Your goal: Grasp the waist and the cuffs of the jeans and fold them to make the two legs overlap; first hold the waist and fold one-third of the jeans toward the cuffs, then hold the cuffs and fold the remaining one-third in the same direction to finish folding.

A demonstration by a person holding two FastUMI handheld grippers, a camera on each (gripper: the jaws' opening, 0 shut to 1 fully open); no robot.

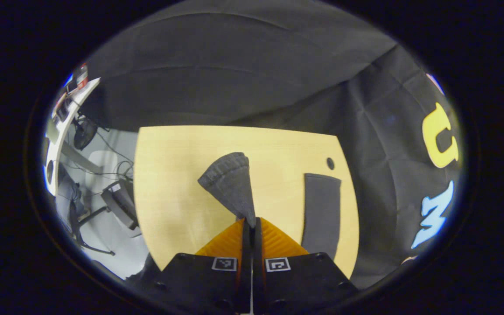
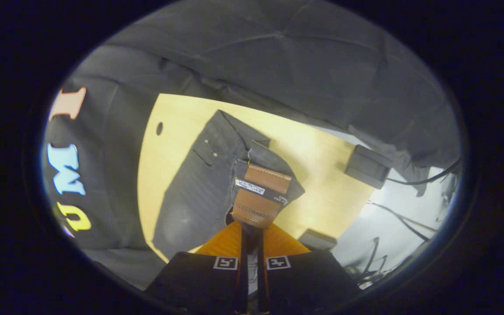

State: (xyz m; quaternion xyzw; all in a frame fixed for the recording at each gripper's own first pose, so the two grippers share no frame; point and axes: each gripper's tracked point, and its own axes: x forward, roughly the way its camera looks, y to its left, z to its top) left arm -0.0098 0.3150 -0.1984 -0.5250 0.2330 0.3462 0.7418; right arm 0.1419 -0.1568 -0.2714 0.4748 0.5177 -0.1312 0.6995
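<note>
The dark grey jeans lie on a pale wooden table (image 1: pixel 177 175). In the left gripper view my left gripper (image 1: pixel 251 221) is shut on one cuff (image 1: pixel 230 181), which is lifted off the table and points away from me. The other leg (image 1: pixel 322 210) lies flat to the right. In the right gripper view my right gripper (image 2: pixel 251 227) is shut on the waistband by the brown leather patch (image 2: pixel 258 194), raised above the table (image 2: pixel 317 162). The rest of the jeans (image 2: pixel 199 179) spreads flat to the left, the pocket side up.
A small hole (image 1: pixel 330 163) marks the table near its far right corner, seen as the hole (image 2: pixel 159 128) in the right gripper view. A dark box (image 2: pixel 368 167) sits off the table's edge. Past the left edge are a white desk (image 1: pixel 66 127), a chair and cables.
</note>
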